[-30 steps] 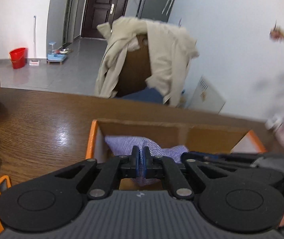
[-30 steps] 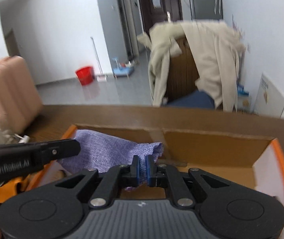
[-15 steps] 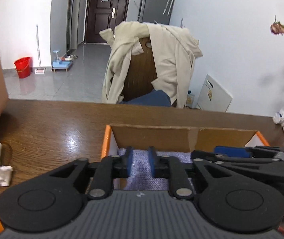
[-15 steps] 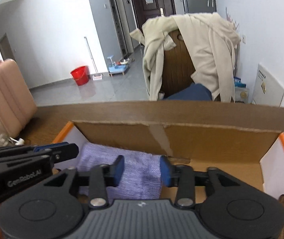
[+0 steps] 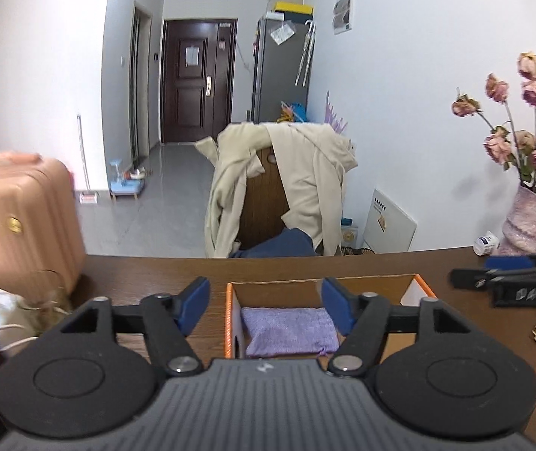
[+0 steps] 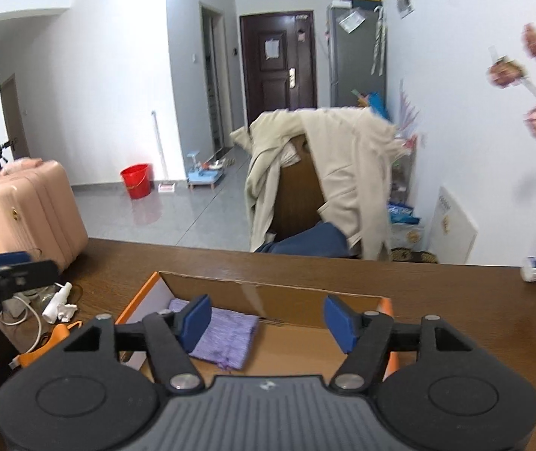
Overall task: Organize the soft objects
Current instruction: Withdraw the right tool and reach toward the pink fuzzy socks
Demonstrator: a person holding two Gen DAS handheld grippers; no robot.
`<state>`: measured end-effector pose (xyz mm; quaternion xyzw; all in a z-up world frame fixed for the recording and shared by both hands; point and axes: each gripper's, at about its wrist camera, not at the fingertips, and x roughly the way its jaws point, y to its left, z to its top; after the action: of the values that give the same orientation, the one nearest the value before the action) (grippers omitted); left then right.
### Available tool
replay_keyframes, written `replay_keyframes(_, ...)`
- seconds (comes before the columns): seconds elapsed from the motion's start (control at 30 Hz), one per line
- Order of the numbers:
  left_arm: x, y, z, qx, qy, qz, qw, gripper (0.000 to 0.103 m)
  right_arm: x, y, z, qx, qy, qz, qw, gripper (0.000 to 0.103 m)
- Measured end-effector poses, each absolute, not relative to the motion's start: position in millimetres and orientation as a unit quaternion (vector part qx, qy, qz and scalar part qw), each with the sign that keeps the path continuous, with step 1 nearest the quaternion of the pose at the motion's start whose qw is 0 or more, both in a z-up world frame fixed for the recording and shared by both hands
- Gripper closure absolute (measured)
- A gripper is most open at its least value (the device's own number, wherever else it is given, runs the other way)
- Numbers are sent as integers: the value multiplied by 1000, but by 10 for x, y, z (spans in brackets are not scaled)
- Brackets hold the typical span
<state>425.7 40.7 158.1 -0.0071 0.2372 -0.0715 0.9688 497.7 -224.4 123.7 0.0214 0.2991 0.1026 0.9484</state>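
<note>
A folded purple cloth lies flat in the left part of an open cardboard box with orange edges on the brown table. My left gripper hovers above and behind the box; its jaws are opening and hold nothing. In the right wrist view the same purple cloth rests on the floor of the box. My right gripper is likewise raised over the box, its jaws opening and empty. Each gripper shows at the edge of the other's view: the right gripper, the left gripper.
A vase of dried pink flowers and a small white jar stand at the table's right end. White cable, a spray bottle and an orange item clutter the left. A chair with a beige coat and a pink suitcase stand beyond.
Both grippers were shut on the purple cloth over the box; they let it go, opened wide and rose back. The cloth now lies flat in the box.
</note>
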Motion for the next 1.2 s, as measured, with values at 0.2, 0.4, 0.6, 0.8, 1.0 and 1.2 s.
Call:
replay_keyframes(0.2,3537,447,1712,-5,217,-72,973,23,4220,-2480,1557,12,268,95,959,28)
replay_keyframes(0.4,2616,462,1595,-4,172,-85,981,8,3302,-2615,1608,-3,215,103,971,17)
replay_keyframes(0.6,1716,405,1186,15,130,-111,985,0,2299,-2697,1278,-10,169,110,979,13)
replay_keyframes(0.8,1149,390,674,-9,129,-110,985,0,1416,-2534,797,-42,129,93,986,2)
replay_keyframes(1.0,948,456,306,-14,155,-109,982,0,890,-2419,291,-12,135,86,987,1)
replay_keyframes(1.2,1189,474,131,-25,187,-111,976,0,954,-2228,-2,-18,187,103,977,1)
